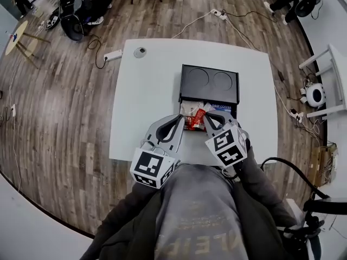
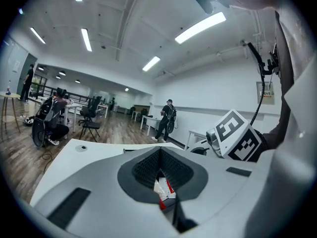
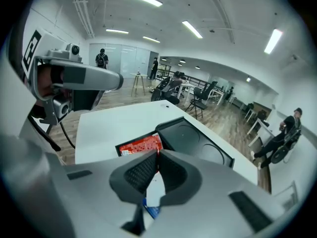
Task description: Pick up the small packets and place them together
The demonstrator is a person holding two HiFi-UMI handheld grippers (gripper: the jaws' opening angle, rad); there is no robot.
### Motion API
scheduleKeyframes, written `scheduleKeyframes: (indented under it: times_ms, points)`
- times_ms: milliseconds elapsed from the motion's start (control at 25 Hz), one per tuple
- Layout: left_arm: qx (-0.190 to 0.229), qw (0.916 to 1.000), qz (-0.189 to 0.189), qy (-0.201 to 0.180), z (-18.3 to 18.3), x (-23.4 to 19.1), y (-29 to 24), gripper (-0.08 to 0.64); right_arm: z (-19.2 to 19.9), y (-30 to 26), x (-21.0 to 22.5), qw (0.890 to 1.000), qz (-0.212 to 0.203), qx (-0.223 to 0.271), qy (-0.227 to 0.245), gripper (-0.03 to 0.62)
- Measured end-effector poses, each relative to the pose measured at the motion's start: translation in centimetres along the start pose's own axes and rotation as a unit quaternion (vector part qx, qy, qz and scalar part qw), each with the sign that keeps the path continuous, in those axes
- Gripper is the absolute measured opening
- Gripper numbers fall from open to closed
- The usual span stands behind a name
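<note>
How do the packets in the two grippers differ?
The left packet is red and white; the right packet is white with blue. The left packet looks crinkled, the right packet flat. Both are pinched: one by the left gripper, one by the right gripper.

Both forearms (image 1: 259, 179) tucked close to the body, left gripper (image 1: 182, 119) near level at the black tray's (image 1: 209, 84) near-left edge, jaws together on a red-and-white packet (image 1: 195, 118), right gripper (image 1: 208, 116) pitched steeply down at its near-right part, clamped on a white packet (image 3: 154, 190)
</note>
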State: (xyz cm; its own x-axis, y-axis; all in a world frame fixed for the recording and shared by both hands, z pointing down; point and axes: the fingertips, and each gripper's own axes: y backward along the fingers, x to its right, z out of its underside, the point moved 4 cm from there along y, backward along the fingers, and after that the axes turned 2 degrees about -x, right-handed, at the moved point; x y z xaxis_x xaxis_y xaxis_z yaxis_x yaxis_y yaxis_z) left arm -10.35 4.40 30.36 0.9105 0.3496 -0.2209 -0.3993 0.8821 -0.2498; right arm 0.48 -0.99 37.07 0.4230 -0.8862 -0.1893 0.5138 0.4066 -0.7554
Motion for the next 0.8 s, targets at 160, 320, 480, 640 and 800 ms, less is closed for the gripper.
scheduleKeyframes:
  times_ms: [160, 320, 480, 640, 800]
  points:
    - [0.001, 1.0, 0.0, -0.004, -0.2, 0.2, -0.5, -0.003, -0.4, 0.2, 1.0, 1.0, 0.007, 0.01, 0.002, 0.015]
    - [-0.006, 1.0, -0.006, -0.003, 0.6, -0.1, -0.7, -0.003, -0.6, -0.1, 2.6, 1.0, 0.02, 0.019, -0.008, 0.015]
    - [-0.015, 0.9997, -0.016, 0.001, 0.2, -0.4, -2.1, -0.003, -0.9, -0.6, 6.0, 0.999, 0.03, 0.021, -0.019, 0.015]
    - [-0.031, 0.9992, -0.025, 0.01, 0.5, -1.0, -3.7, -0.003, -1.0, -1.8, 9.1, 0.999, 0.038, 0.015, -0.026, 0.015]
    - [-0.044, 0.9982, -0.038, 0.015, 1.0, -2.2, -5.1, -0.003, -1.1, -3.6, 11.4, 0.999, 0.041, 0.008, -0.033, 0.015]
